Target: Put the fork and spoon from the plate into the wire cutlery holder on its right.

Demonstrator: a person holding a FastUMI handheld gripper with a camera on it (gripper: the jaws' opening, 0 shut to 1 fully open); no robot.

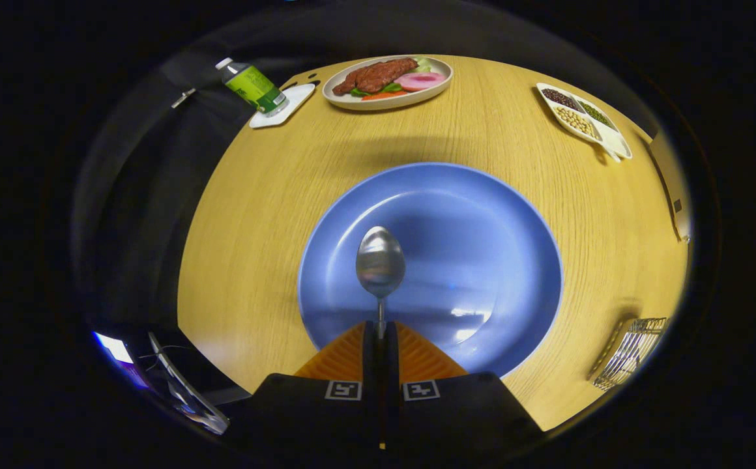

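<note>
My gripper (380, 333) is shut on the handle of a metal spoon (380, 262). The spoon's bowl points straight ahead of the fingertips and hangs above a large blue plate (515, 260). Nothing lies on the plate under the spoon. The wire cutlery holder (632, 352) stands on the wooden table to the right of the plate, well off to the right of my fingers. What is inside the holder is too small to tell.
Beyond the blue plate, at the far side of the round wooden table (254, 228), stands a plate of food (388, 81). A green-labelled bottle (254, 86) lies on a white coaster to its left. A divided dish of beans (583, 117) sits far right.
</note>
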